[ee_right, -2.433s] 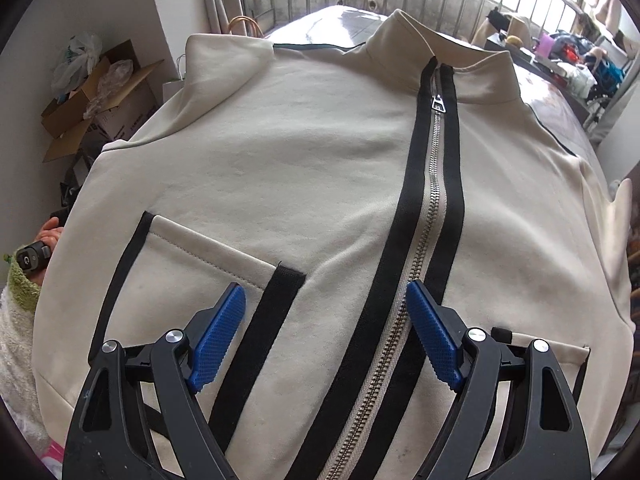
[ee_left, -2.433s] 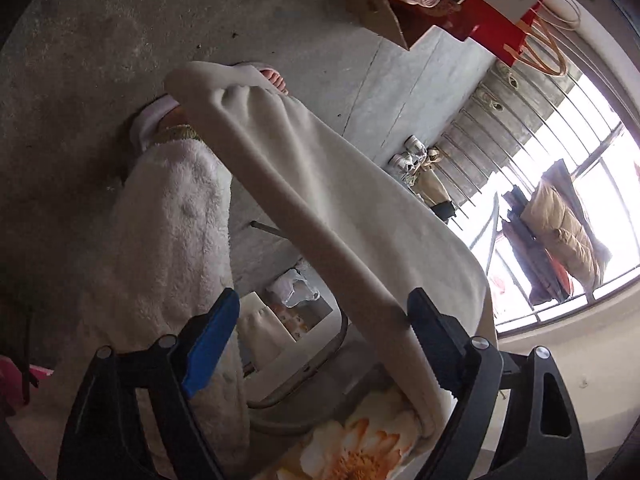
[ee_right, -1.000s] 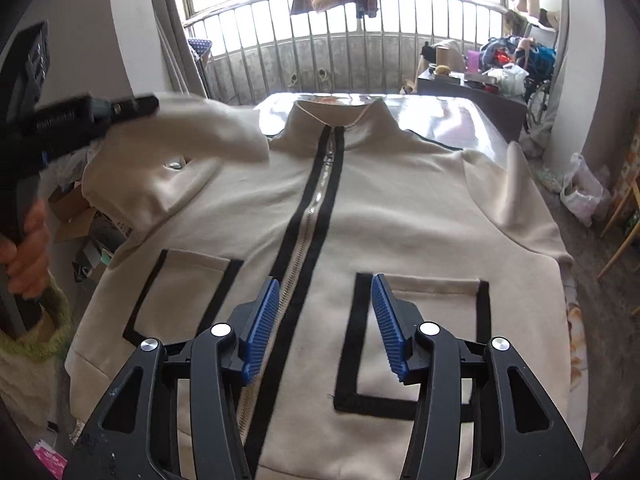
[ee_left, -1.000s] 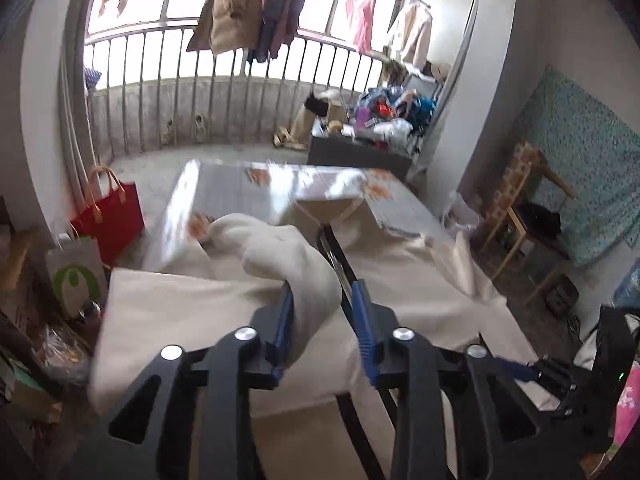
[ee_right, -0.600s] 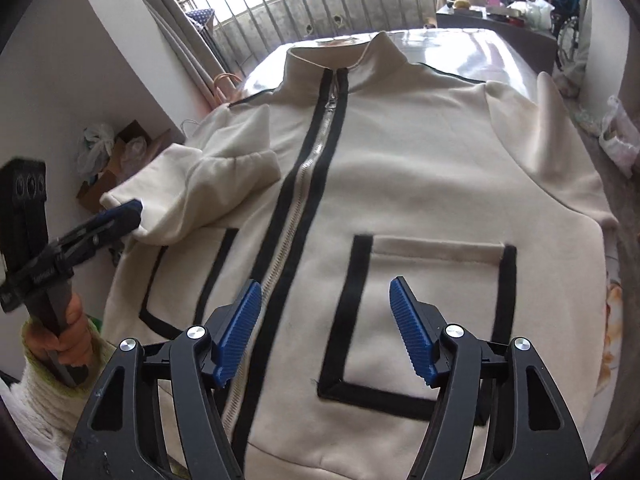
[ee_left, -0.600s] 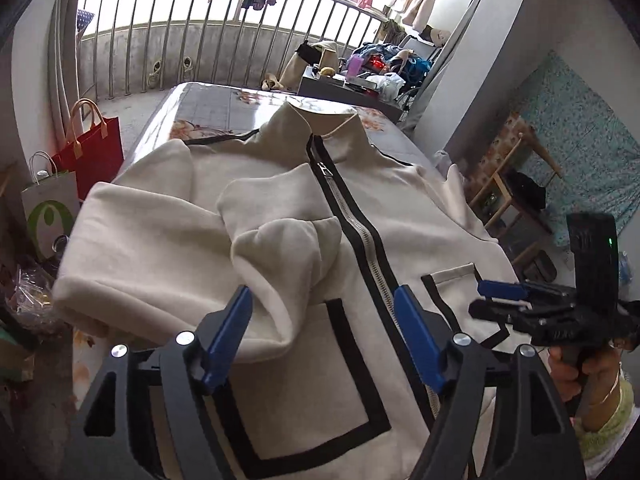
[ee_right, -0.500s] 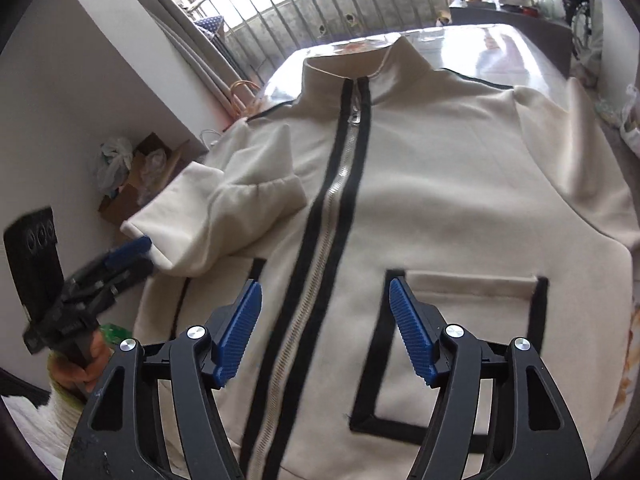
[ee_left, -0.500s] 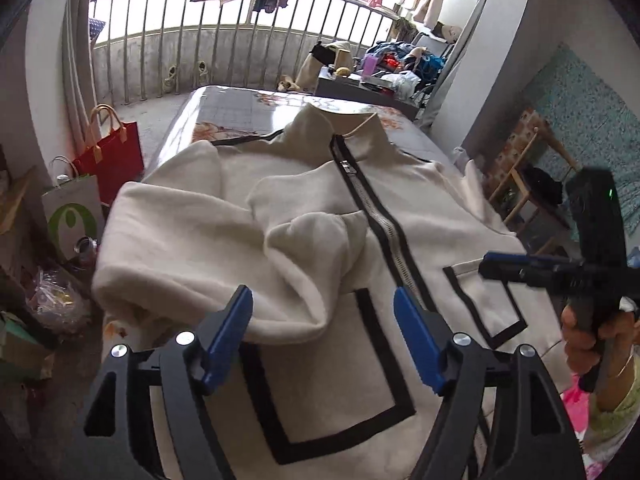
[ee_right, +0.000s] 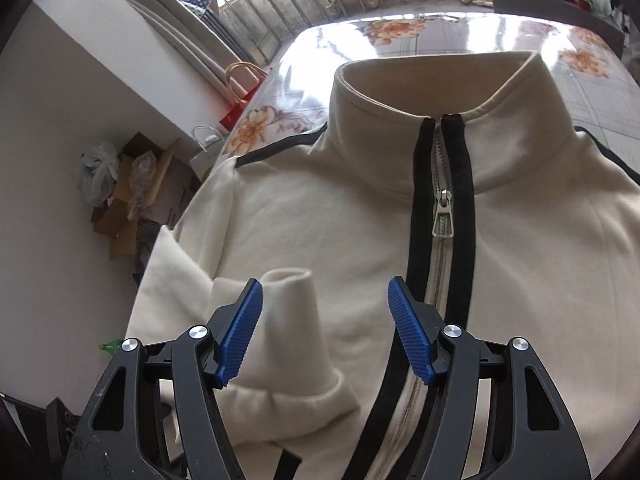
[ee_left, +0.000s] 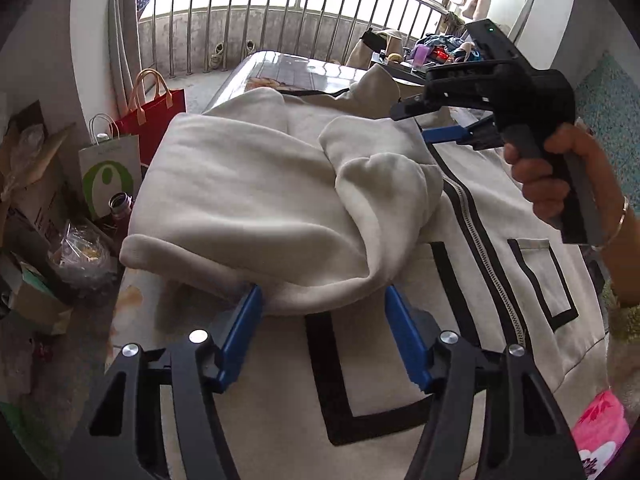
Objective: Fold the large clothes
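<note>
Cream zip jacket (ee_right: 320, 216) flat on table (ee_right: 400, 32), sleeve (ee_left: 260, 208) folded across chest. Left gripper (ee_left: 324, 324) and right gripper (ee_right: 324, 328) closing, nothing held. Best: pinch sleeve cuff, smooth flat before next fold.

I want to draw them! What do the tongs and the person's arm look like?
Each pair of tongs, left and right, has black plastic arms, silver rivets and ribbed blue pads. The right one has a black pistol handle with a green light. The person's wrist has a thin bangle and a fuzzy cuff.

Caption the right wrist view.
Right gripper open above the folded-in sleeve of a cream zip-up jacket, fingers closing.
</note>
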Action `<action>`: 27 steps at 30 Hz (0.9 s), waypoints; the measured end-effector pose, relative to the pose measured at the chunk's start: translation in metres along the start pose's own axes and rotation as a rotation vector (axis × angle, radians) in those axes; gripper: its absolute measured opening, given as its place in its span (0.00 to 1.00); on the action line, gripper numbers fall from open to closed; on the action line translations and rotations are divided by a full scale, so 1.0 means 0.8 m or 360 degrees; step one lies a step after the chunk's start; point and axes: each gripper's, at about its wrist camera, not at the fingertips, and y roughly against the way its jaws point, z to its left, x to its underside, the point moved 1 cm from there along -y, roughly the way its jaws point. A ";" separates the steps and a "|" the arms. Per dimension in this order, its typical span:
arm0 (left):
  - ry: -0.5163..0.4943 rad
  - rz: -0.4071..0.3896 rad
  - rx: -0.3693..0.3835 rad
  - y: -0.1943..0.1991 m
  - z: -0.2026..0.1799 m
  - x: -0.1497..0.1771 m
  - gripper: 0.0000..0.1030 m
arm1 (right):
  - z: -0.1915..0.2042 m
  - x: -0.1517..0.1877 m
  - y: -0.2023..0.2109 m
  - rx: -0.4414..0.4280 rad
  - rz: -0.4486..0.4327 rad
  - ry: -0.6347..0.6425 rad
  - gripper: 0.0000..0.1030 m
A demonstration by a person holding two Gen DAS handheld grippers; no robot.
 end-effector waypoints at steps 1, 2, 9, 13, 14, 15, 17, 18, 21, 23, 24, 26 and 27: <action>0.0022 0.0012 0.0010 -0.003 0.003 0.000 0.59 | -0.002 -0.004 -0.012 0.0000 0.0037 -0.0014 0.45; 0.0044 0.0024 0.0018 -0.006 0.006 0.000 0.59 | -0.002 -0.005 -0.023 -0.0021 0.0087 -0.0023 0.40; 0.0056 0.0016 0.0035 -0.008 0.012 0.002 0.58 | 0.045 0.041 0.034 -0.0248 0.0038 0.0270 0.04; 0.0051 0.0019 0.0025 -0.007 0.010 0.002 0.58 | 0.066 0.100 0.102 -0.0310 -0.0050 0.0547 0.04; 0.0051 0.0020 0.0024 -0.006 0.010 0.002 0.58 | 0.067 0.117 0.115 -0.0296 -0.0060 0.0611 0.04; 0.0051 0.0021 0.0024 -0.006 0.010 0.003 0.58 | 0.065 0.135 0.123 -0.0278 -0.0052 0.0649 0.04; 0.0042 0.0021 0.0023 -0.005 0.009 0.005 0.58 | 0.053 0.168 0.129 -0.0239 0.0016 0.0654 0.04; 0.0036 0.0027 0.0016 -0.005 0.008 0.006 0.58 | 0.045 0.183 0.130 -0.0219 0.0052 0.0639 0.04; 0.0034 0.0045 0.0011 -0.005 0.005 0.008 0.58 | 0.026 0.217 0.128 -0.0163 0.0143 0.0597 0.08; 0.0022 0.0048 0.0006 -0.002 0.004 0.008 0.58 | 0.013 0.228 0.127 -0.0036 0.0173 0.0562 0.10; 0.0015 0.0046 0.0013 0.001 0.002 0.007 0.58 | 0.008 0.229 0.127 0.0016 0.0171 0.0552 0.11; -0.0007 0.0013 0.0032 0.011 0.000 0.006 0.58 | -0.001 0.225 0.137 0.0053 0.0135 0.0503 0.17; -0.0024 -0.0009 0.0035 0.018 -0.003 0.006 0.58 | -0.003 0.220 0.144 0.0055 0.0097 0.0479 0.24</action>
